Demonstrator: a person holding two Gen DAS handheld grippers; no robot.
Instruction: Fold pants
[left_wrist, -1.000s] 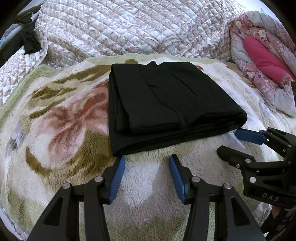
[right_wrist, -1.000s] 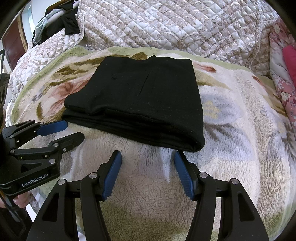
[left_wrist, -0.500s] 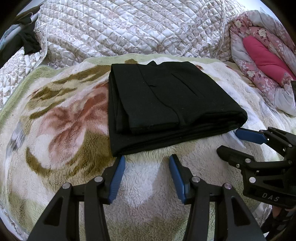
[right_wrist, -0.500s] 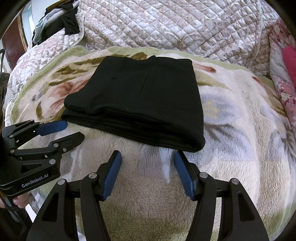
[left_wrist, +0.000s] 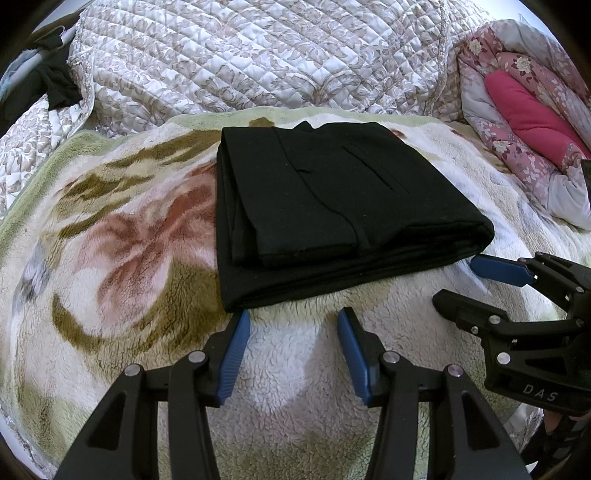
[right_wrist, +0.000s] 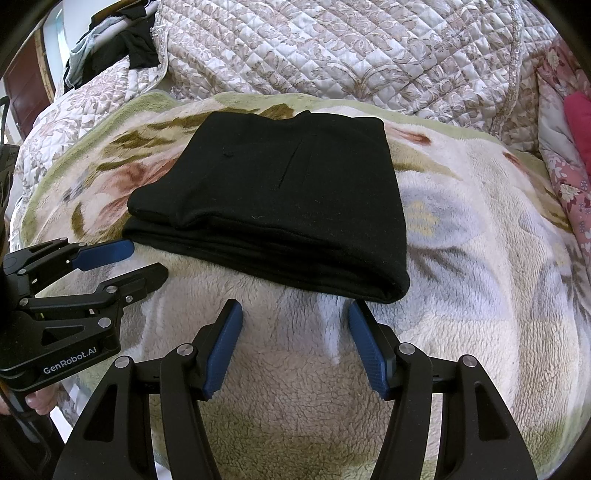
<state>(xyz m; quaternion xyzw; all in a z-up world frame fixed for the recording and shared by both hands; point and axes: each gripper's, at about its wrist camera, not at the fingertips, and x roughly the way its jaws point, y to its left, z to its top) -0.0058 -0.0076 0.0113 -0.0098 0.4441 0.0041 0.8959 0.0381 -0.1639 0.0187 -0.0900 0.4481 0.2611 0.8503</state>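
The black pants (left_wrist: 332, 206) lie folded in a flat, layered rectangle on a fleece floral blanket (left_wrist: 110, 240); they also show in the right wrist view (right_wrist: 280, 199). My left gripper (left_wrist: 293, 321) is open and empty, just short of the pants' near edge, at its left corner. My right gripper (right_wrist: 295, 314) is open and empty, just short of the near edge, at its right corner. Each gripper shows from the side in the other's view, the right one (left_wrist: 469, 280) and the left one (right_wrist: 147, 260), both beside the pants and apart from them.
A quilted beige bedspread (left_wrist: 258, 55) rises behind the blanket (right_wrist: 480, 240). A pink floral quilt with a red lining (left_wrist: 528, 110) lies at the right. Dark clothes (right_wrist: 122, 48) hang at the far left.
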